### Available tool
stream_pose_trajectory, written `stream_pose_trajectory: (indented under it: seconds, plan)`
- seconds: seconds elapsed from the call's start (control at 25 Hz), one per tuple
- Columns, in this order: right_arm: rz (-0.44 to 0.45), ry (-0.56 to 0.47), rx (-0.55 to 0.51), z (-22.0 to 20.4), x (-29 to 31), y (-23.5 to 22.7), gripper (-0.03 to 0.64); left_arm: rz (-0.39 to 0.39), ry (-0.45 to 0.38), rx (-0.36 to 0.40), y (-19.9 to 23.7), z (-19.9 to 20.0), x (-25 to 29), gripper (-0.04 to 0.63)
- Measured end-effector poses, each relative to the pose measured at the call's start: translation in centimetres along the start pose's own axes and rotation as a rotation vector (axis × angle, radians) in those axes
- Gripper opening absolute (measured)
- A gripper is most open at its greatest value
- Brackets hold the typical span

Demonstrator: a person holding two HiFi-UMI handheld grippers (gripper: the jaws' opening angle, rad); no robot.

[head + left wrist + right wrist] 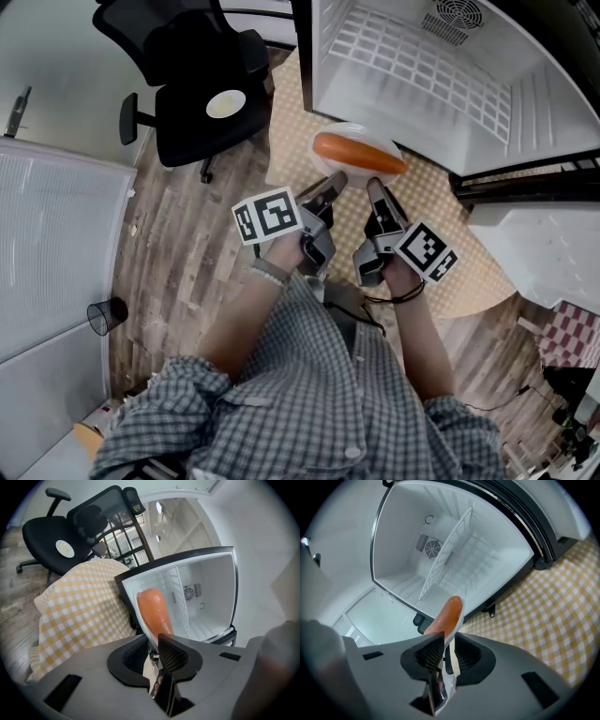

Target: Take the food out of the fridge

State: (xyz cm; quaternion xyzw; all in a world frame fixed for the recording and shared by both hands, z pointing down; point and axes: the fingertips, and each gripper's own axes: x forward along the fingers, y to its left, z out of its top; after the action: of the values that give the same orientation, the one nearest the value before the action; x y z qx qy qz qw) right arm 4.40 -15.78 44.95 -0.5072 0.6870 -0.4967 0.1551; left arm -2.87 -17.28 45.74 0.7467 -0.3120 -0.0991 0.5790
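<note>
Between the narrow jaws of the left tool [331, 180] and of the right tool [376, 186], each pinched on the near rim, hangs a white plate [349, 128] carrying one orange carrot [359, 154], just outside the open fridge [525, 112]. Inside the fridge a white wire shelf [412, 61] crosses the cavity, with a round fan grille [459, 13] on its back wall. Below the plate lies a yellow checked cloth [295, 159], and past its edge are wood floor [178, 272] and a black office chair [202, 84].

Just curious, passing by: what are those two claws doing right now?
Left gripper: closed on the rim of the plate, carrot aboard.
Right gripper: closed on the same plate's rim.
</note>
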Motion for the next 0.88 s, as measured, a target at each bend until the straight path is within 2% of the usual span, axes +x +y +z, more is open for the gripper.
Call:
stream_pose_trajectory:
  seconds: [0.52, 0.88]
  plan:
    - [-0.054, 0.141, 0.041, -4.6, 1.6, -4.4, 0.063, 0.123, 0.011, -0.089, 6.2, -2.5, -1.0, 0.072]
    - [-0.108, 0.206, 0.050, -6.1, 2.2, -7.1, 0.063, 0.189, 0.033, -0.104, 9.0, -3.9, -0.5, 0.081]
